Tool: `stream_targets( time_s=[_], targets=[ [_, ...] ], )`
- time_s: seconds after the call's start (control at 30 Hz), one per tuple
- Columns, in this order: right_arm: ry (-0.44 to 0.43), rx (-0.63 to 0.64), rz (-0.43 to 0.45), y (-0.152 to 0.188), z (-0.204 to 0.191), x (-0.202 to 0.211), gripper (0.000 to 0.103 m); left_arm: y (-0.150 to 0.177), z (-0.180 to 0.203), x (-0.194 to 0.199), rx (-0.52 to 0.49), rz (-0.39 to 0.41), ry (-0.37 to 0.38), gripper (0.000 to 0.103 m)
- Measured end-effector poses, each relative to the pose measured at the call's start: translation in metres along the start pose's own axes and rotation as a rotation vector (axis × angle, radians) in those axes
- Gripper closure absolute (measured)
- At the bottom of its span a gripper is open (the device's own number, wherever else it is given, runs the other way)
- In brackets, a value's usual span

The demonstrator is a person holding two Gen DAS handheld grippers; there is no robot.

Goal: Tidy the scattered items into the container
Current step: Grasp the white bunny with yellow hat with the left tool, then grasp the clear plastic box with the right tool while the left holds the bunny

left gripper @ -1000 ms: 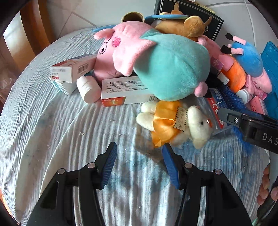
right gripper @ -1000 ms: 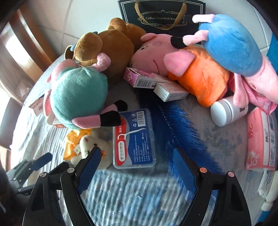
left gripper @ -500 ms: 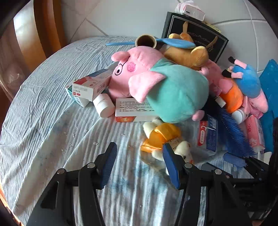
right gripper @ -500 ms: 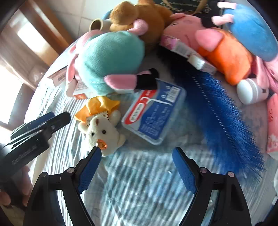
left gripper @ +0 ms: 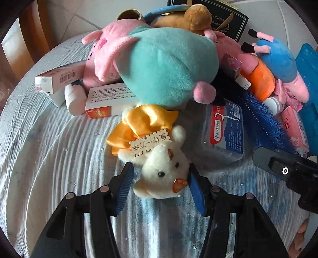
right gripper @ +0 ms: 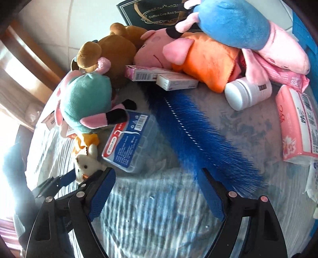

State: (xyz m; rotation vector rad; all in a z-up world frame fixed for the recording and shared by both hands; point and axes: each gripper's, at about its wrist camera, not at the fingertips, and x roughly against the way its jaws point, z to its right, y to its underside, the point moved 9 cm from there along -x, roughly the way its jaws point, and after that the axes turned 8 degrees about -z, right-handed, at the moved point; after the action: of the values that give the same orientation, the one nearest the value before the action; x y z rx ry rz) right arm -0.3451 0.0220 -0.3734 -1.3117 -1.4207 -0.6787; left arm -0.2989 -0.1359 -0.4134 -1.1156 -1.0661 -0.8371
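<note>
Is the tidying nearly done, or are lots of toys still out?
Barely started. Nothing looks put away: the teal pig, floss box, blue brush and white bottle all lie on the tablecloth. The left gripper straddles the little white bear's head without squeezing it. The right gripper is open and empty.

Black bag (left gripper: 224, 17) cut off at top edge; teal plush (left gripper: 169, 65) hides white box (left gripper: 107, 99) partly.

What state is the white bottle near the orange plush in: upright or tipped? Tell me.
Tipped. In the right wrist view the white bottle lies on its side on the tablecloth, cap end toward the camera, against the orange plush.
</note>
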Motion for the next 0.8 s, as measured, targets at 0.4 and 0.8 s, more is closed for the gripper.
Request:
stream_targets(
  time_s=[0.4, 0.8],
  targets=[
    [0.082, -0.007, -0.030, -0.021, -0.045, -0.061, 0.017, -0.006, -0.028, -0.007, 0.017, 0.016, -0.031, 0.049],
    [0.114, 0.041, -0.021, 0.006, -0.037, -0.037, 0.037, 0.016, -0.008, 0.024, -0.001, 0.071, -0.021, 0.057]
  ],
)
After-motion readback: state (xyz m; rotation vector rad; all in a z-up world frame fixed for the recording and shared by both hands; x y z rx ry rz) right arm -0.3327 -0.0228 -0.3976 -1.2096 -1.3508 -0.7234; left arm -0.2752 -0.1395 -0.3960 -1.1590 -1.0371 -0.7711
